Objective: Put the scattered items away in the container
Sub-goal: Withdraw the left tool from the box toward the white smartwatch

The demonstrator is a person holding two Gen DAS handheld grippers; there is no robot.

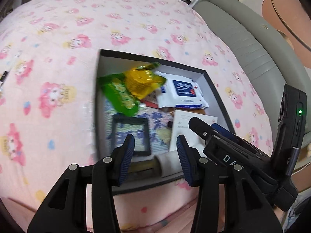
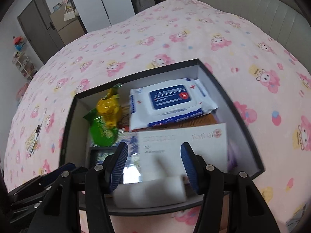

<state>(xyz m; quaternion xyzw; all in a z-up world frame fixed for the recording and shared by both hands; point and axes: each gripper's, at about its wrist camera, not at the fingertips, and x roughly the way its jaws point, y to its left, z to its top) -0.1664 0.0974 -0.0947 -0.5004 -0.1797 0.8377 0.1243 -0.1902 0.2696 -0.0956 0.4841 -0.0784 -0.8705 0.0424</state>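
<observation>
A dark-rimmed box (image 1: 175, 64) (image 2: 155, 72) with white inner walls sits on the pink bed. Inside lie a green snack packet (image 1: 120, 95) (image 2: 102, 130) and a yellow packet (image 1: 141, 81) (image 2: 109, 108), both blurred in the left wrist view. There are also a wet wipes pack (image 1: 182, 91) (image 2: 171, 101), a white card (image 1: 194, 124) (image 2: 184, 143), a black frame (image 1: 132, 136) and a white roll (image 1: 167, 161) (image 2: 149, 192) by the near wall. My left gripper (image 1: 155, 141) (image 2: 58, 172) hangs open over the box's near side. My right gripper (image 2: 153, 149) (image 1: 213, 134) hangs open above the roll, holding nothing.
The bed has a pink cartoon-print sheet (image 1: 58, 48) (image 2: 175, 29). A grey padded headboard (image 1: 243, 44) (image 2: 252, 9) runs along the right. A small strap-like item (image 2: 34, 139) (image 1: 3, 79) lies on the sheet left of the box. A door and shelves stand beyond the bed.
</observation>
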